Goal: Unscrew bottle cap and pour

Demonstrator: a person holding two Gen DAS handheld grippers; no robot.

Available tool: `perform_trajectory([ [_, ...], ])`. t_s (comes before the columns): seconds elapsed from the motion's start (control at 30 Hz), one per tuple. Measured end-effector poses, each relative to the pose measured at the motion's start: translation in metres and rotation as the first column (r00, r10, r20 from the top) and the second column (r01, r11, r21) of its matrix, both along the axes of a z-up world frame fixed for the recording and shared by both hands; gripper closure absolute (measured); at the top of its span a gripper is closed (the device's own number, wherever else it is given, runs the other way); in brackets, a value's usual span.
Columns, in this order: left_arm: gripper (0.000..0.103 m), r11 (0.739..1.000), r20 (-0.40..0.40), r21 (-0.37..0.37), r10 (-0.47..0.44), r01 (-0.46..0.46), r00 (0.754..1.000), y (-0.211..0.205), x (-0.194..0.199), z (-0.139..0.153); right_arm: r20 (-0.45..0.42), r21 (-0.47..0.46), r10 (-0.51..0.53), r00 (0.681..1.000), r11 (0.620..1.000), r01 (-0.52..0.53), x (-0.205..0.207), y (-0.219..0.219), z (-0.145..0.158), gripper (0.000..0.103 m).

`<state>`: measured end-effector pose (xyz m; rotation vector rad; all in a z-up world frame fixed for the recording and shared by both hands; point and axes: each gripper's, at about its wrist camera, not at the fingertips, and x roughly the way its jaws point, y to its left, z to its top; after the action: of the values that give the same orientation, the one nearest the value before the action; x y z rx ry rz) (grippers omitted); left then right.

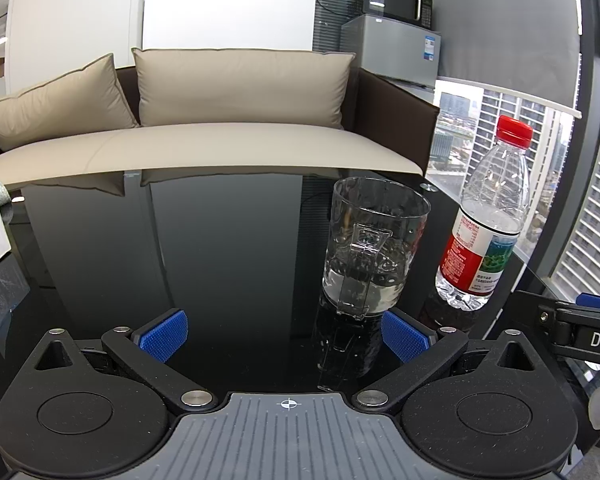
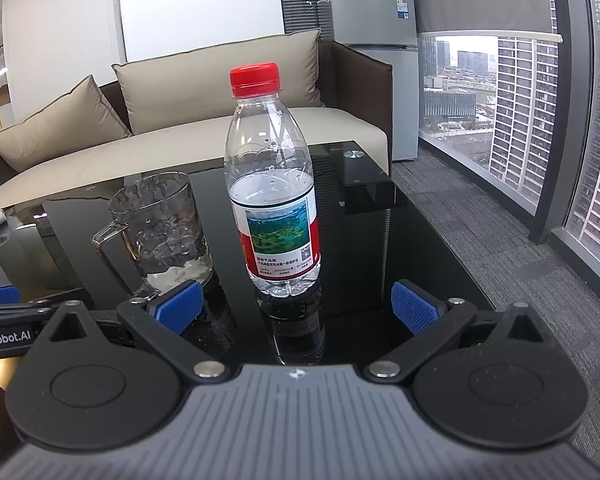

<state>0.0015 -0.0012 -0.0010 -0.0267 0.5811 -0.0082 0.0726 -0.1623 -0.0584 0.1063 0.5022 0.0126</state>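
Bottle [image 2: 274,184] stands capped beside mug [image 2: 164,232] on tabletop [image 2: 380,264], ready for gripping; left claw [image 1: 284,336] and right claw [image 2: 298,306] gape wide, empty.

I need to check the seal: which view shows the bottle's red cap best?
The right wrist view: the cap sits near centre, large and sharp against the sofa. The left wrist view shows the cap smaller, far right, against the bright window.
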Motion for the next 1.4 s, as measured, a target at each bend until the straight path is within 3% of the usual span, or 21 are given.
perform_trajectory([
  [1.0, 0.001, 0.999, -0.007, -0.009, -0.039, 0.039, 0.999, -0.005, -0.001, 0.0, 0.009, 0.024, -0.018, 1.0, 1.0, 0.018, 0.042, -0.018, 0.002, 0.0],
  [1.4, 0.001, 0.987, -0.003, -0.029, -0.159, 0.159, 0.987, -0.026, 0.004, -0.001, 0.034, 0.073, -0.109, 0.993, 0.992, 0.106, 0.044, -0.054, 0.008, 0.0],
])
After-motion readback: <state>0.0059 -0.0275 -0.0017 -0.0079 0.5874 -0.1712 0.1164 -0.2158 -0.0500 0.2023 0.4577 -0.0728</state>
